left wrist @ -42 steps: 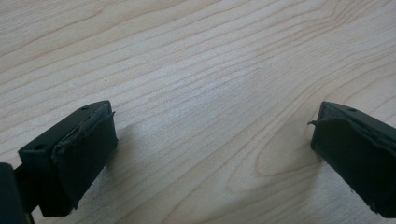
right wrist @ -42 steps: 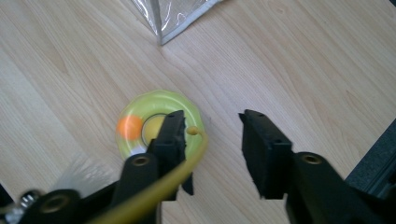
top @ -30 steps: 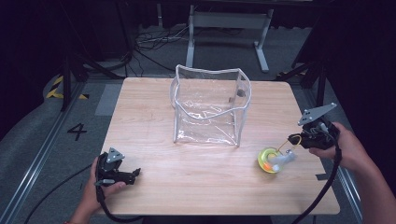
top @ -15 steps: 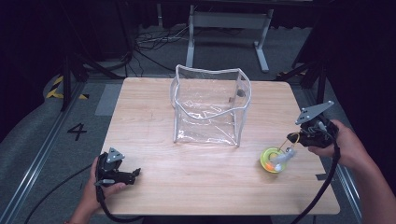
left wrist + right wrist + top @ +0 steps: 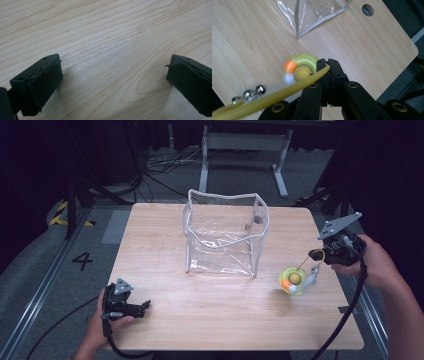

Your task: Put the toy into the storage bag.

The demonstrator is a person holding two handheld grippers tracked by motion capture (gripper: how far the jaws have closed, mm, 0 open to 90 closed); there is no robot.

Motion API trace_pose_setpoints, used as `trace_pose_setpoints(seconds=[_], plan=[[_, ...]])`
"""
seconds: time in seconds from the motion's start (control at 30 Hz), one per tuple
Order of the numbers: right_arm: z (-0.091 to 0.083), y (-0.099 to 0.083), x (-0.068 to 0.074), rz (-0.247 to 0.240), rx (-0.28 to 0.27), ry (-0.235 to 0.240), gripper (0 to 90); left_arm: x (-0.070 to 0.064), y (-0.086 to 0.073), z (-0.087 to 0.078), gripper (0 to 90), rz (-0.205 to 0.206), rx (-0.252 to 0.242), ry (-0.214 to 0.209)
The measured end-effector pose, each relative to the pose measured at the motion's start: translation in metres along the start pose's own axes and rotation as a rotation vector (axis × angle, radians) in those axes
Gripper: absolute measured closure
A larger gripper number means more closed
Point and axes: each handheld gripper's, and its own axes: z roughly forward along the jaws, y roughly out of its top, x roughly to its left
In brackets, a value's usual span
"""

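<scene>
High view, table: a light wooden table [image 5: 165,245] with rounded corners stands on a grey floor.
High view, bag: a clear plastic box-shaped bag with grey piping [image 5: 225,232] stands upright and open-topped at the table's middle, towards the far edge.
High view, toy: a yellow-green round toy with an orange and a white bead [image 5: 292,280] hangs blurred just above the table's right part, near the bag's right front corner, on a yellow cord.
High view, right gripper: the right gripper [image 5: 316,255], held in the person's right hand [image 5: 375,262] at the table's right edge, pinches the cord's upper end.
High view, left gripper: the left gripper [image 5: 145,306] rests at the table's near left edge in the left hand [image 5: 97,325].
Left gripper view: both black jaws stand wide apart over bare wood grain, grasping nothing.
Right gripper view: the jaws are clenched on the yellow cord [image 5: 287,92], which runs to the lower left past small metal bells [image 5: 252,93]; the toy [image 5: 299,70] is below the jaw tips, and the bag's corner [image 5: 312,15] lies beyond.
</scene>
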Motion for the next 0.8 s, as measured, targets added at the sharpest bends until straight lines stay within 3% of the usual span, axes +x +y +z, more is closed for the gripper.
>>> trace_pose_setpoints(seconds=[0.47, 0.8], plan=[[-0.030, 0.039, -0.019, 0.005, -0.033, -0.050, 88.4, 0.000, 0.000, 0.000, 0.5, -0.001, 0.001, 0.001], [-0.056, 0.078, -0.036, 0.003, -0.049, -0.102, 88.5, 0.000, 0.000, 0.000, 0.5, -0.001, 0.001, 0.000]])
